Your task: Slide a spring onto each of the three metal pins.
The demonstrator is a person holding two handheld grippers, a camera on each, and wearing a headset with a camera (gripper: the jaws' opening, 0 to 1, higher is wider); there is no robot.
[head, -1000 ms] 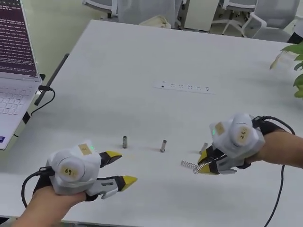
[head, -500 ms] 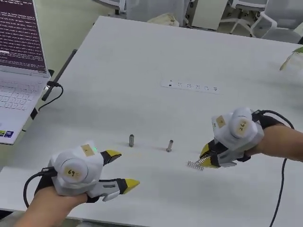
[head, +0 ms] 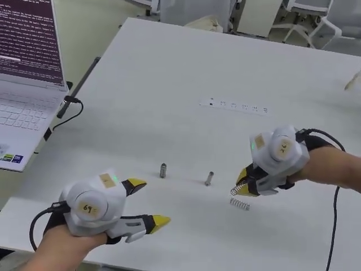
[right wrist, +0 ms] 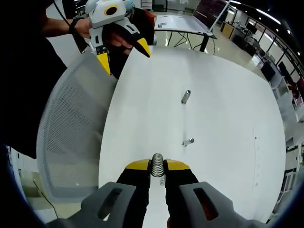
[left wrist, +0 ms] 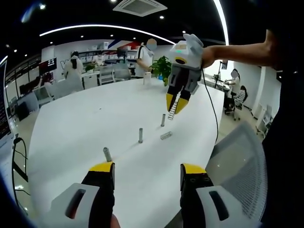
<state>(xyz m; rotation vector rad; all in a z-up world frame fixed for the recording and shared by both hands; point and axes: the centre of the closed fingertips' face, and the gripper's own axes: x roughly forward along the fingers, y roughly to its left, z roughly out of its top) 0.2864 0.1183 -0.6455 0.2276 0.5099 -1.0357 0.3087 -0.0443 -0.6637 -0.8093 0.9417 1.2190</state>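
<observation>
Head view: right claw [head: 243, 185] angles down, pinching a spring [head: 236, 189].

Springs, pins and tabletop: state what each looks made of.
Held spring in the right hand-held gripper and loose spring: thin coiled wire, bright grey, likely steel. Pins: short grey cylinders with a dull glint, probably metal. Tabletop: smooth matte white, likely laminate; the core cannot be told.
</observation>
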